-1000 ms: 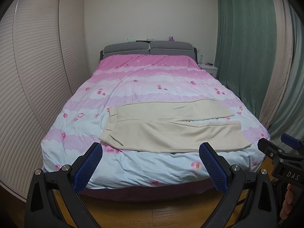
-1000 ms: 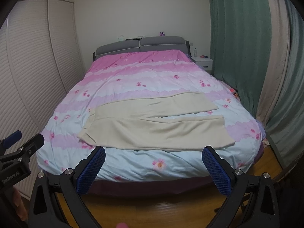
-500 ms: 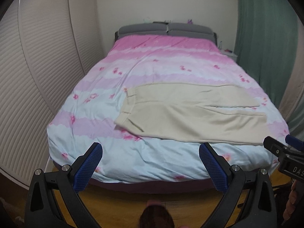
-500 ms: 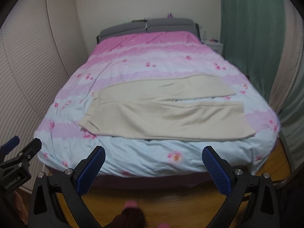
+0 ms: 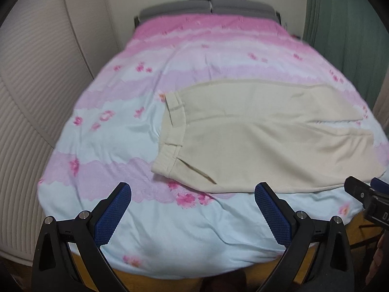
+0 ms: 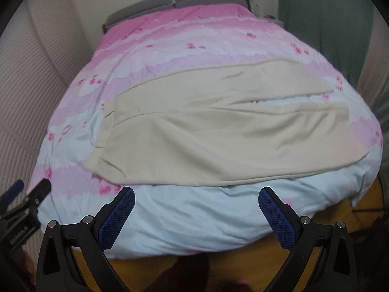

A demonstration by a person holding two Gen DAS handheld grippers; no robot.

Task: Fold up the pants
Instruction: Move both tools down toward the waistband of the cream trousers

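Lying flat on the bed are the pants (image 5: 265, 131), made of soft, cream cloth that looks thick and smooth. They stretch sideways near the foot end of the bed. The waistband (image 5: 171, 131) is on the left, with little belt loops and a slanted pocket slit close by. The two long legs point to the right, and a thin gap between them shows some of the cover in the right wrist view. A few soft wrinkles run across the near leg. Under the pants is a puffy bed cover (image 5: 136, 131) with wavy bands of pink, purple and pale blue, dotted with small pink flowers. It hangs rounded over the foot of the bed. At the far end sit two grey pillows (image 5: 209, 6). Below the bed is a wooden floor (image 6: 243, 260), orange-brown and shiny. A ribbed, pale wardrobe wall (image 5: 26, 92) stands on the left, and green curtains (image 5: 350, 34) hang on the right. The left gripper (image 5: 193, 206) is spread wide, with nothing between its bumpy blue pads, and it hovers by the bed's foot edge, near the waistband corner. The right gripper (image 6: 197, 210) is spread wide too, holding nothing, in front of the near leg.
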